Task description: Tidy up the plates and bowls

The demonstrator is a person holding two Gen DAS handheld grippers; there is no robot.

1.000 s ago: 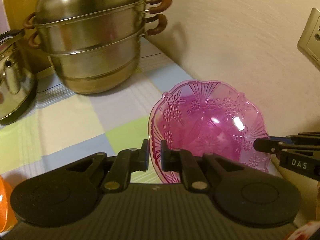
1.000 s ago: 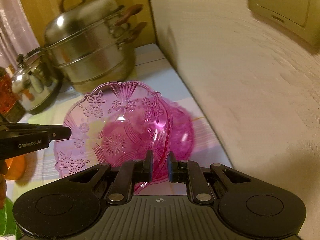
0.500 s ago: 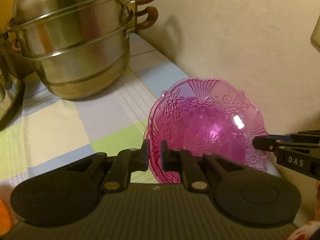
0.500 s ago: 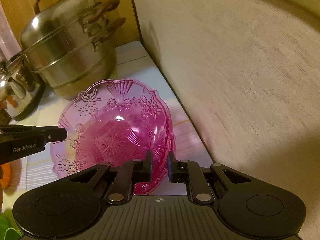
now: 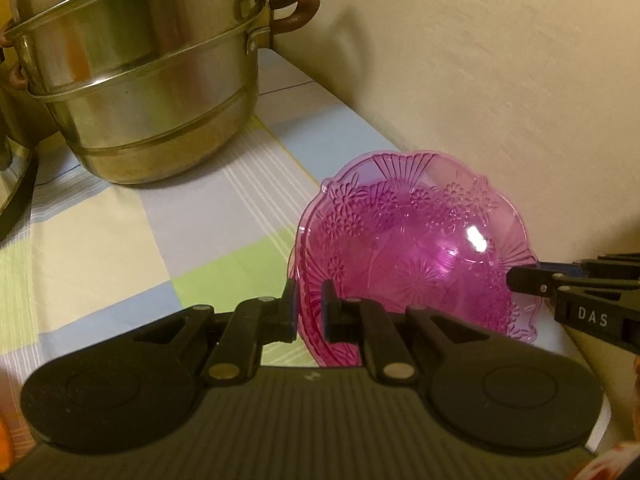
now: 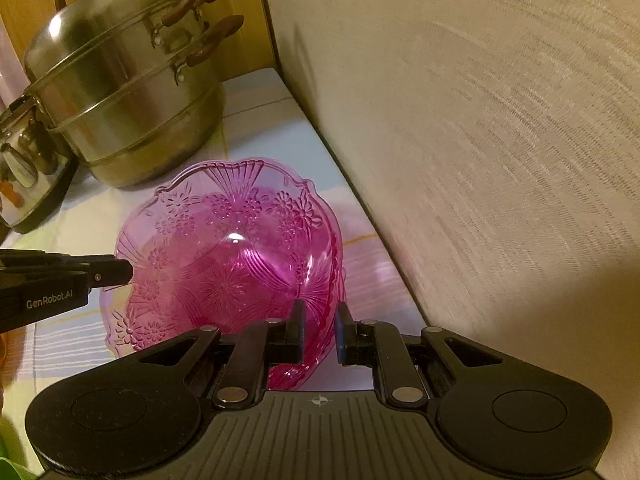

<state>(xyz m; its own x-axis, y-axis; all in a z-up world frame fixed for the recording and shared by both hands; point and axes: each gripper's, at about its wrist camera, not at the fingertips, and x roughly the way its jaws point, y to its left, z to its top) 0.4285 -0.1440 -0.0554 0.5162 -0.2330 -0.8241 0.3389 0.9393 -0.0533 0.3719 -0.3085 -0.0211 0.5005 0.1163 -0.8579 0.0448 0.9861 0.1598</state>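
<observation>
two grippers, "das"-marked right (image 5: 516, 278) and "genrobot.ai" left (image 6: 124, 272), each clamped on seemingly one pink bowl (image 5: 416, 248)

Both grippers (image 5: 308, 308) (image 6: 320, 334) clamped (jaws narrow)

Home kitchen, steel steamer pot (image 5: 136, 80), kettle (image 6: 28, 176), checked tablecloth (image 5: 100, 240)
</observation>
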